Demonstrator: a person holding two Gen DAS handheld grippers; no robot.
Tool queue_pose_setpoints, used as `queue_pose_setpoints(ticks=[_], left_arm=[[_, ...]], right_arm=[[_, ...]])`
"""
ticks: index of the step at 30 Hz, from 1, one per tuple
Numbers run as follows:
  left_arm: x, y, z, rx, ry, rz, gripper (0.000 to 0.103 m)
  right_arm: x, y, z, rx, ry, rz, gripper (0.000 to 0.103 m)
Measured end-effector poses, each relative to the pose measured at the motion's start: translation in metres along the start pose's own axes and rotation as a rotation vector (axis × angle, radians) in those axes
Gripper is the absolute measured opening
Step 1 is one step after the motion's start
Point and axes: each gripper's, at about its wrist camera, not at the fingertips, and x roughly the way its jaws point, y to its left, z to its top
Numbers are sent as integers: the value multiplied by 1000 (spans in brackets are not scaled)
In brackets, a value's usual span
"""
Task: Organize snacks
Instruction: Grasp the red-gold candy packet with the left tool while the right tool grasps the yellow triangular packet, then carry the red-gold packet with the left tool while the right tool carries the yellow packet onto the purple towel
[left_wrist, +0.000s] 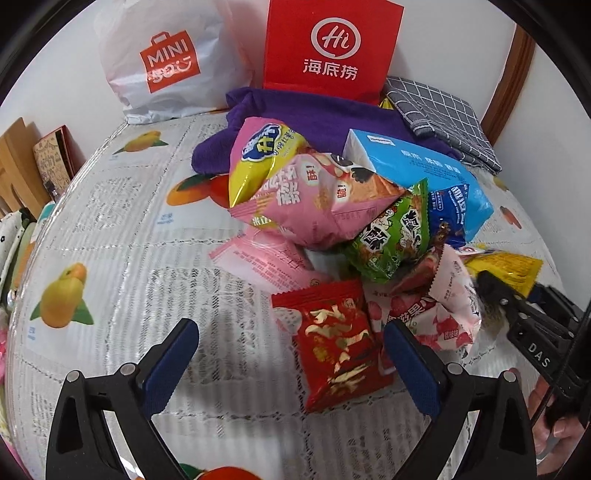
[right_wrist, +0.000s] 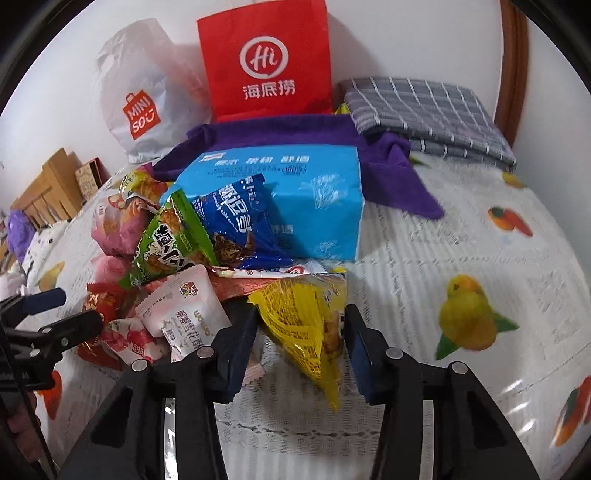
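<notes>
Tilting down, the left gripper (left_wrist: 290, 349) has its jaws spread wide over one red packet (left_wrist: 338, 341) on the table (left_wrist: 129, 258). Right gripper (right_wrist: 301, 339) squeezes one yellow packet (right_wrist: 306, 325) beside the snack pile (left_wrist: 332, 206).

A plain white wall (right_wrist: 406, 40) runs behind the surface (right_wrist: 461, 240), which is covered by a white cloth printed with fruit and text blocks. At the far right corner a brown wooden frame (right_wrist: 511, 62) stands upright against the wall. Past the surface's left edge stands light wooden furniture (left_wrist: 14, 162). The light is soft and even.
</notes>
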Motion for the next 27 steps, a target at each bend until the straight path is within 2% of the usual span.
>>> queue_pose_setpoints(ticks=[2,3,4,7,9,11,14,17,22,27], left_arm=[[4,-2,0,2,3,3,97],[6,-3,-1,2,5,2,91],[9,-4,-1,4,11,4,88],[12,-15,-5,69,-11,81,75],[7,-16,-8,76,-27,83,54],[2,-14,-12,81,-32,78,46],[0,-9,-15,91,-46,71,46],[0,-2,-19,71,-95,79,48],[0,10,-16,10,-99,35,46],[2,4,-18,41,-95,73,46]], right_arm=[[-3,-6,-2,-29,-20,-54,43],[-3,-10,-2,-28,-20,-66,43],[-3,-15,-1,-15,-19,-59,43],[1,-31,0,53,-7,7,43],[5,-36,0,77,8,26,43],[7,-40,-1,101,13,47,43],[8,-44,-1,123,12,62,43],[11,-45,-2,131,27,76,43],[15,-39,-2,104,48,57,43],[16,-40,-3,97,54,50,43]])
